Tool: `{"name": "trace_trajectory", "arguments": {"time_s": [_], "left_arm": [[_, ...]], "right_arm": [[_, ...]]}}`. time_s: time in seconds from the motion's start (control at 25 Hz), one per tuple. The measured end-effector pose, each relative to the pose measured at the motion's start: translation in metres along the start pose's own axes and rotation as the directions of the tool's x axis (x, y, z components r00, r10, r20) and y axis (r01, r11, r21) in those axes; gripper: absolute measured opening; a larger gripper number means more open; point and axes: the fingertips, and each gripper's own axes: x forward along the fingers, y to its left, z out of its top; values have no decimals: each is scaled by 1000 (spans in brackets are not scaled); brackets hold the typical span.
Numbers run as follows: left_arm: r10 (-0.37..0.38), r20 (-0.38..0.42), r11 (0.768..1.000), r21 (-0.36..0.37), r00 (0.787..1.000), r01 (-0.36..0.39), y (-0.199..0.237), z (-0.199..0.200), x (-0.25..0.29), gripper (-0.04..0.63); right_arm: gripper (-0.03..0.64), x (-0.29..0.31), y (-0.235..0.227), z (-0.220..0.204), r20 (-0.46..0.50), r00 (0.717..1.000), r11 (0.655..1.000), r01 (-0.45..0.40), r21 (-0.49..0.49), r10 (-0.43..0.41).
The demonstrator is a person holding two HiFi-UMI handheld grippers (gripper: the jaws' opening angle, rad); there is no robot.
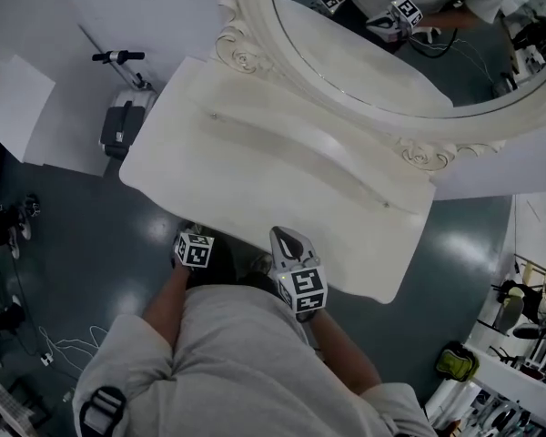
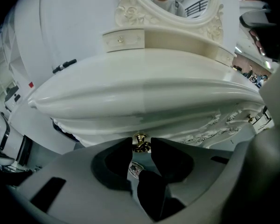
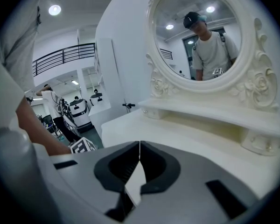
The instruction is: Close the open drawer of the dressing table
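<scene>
The white dressing table (image 1: 255, 162) fills the middle of the head view, and its top hides the drawer from above. In the left gripper view a small gold drawer knob (image 2: 140, 142) sits on the white drawer front (image 2: 116, 130), just under the tabletop's edge. My left gripper (image 2: 141, 144) is shut on that knob, one dark pad on each side. How far the drawer stands out cannot be told. My right gripper (image 1: 283, 235) hangs at the table's front edge with its jaws shut and nothing between them (image 3: 139, 147).
An oval mirror (image 1: 391, 44) in a carved frame stands at the table's back, above a low raised shelf (image 3: 214, 113). A grey wheeled machine (image 1: 120, 121) is parked at the table's left. Cables (image 1: 55, 344) lie on the floor, and cluttered shelves (image 1: 519, 335) stand at the right.
</scene>
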Motion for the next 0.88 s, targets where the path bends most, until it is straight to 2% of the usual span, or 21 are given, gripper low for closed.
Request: {"name": "trace_trajectory", "arguments": {"time_s": [0.16,0.32,0.48,0.72,0.76,0.84,0.88], "left_arm": [[-70,4,995,-75,998,70,-1,-2,1,129],[-59,9,998,-16,998,59,-1,0,-2,130],[-48,7,999,-14,999,48,-3,-6,-17,135],[7,49,1000,19,999,-8,19,-7,-48,130],[14,54,999,30,998,-16,22,-8,-56,115],[35,84,998,55,996,-39,25,-7,-74,37],[40,110,997,65,993,-47,25,-3,-84,31]], "right_arm": [[15,-1,-2,-2,-2,1000,1000,2,0,-2],[15,-2,-2,-5,0,1000,1000,2,-4,-2],[16,-5,3,-7,-5,1000,1000,-17,-22,17],[16,-8,13,-7,1,999,998,-43,-49,43],[16,-9,15,-7,3,999,998,-46,-52,46],[16,-11,18,-6,12,999,997,-51,-58,52],[16,-11,19,-5,18,998,997,-53,-61,54]]}}
